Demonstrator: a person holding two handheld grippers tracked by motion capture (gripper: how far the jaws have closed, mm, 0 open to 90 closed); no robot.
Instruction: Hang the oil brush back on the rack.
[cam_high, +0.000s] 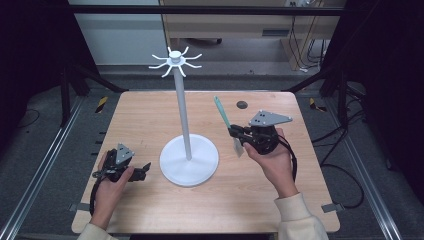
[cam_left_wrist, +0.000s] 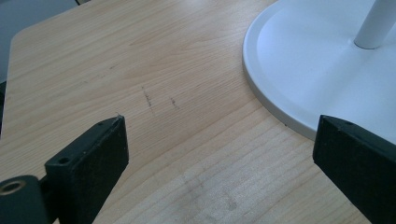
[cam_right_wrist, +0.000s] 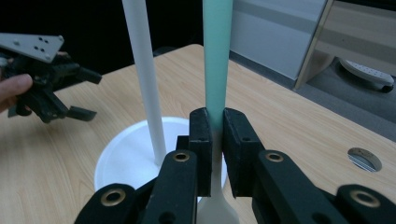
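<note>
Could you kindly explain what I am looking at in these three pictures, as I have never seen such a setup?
A person sits at a wooden table holding a hand-operated two-jaw gripper in each hand. One camera looks down from above; two more ride on the grippers, looking along their black jaws. On the table stands a white stand with a pole and hooks on top. The right gripper is shut on a utensil with a green handle and a pale head. The left gripper is open and holds nothing, beside the stand's base.
</note>
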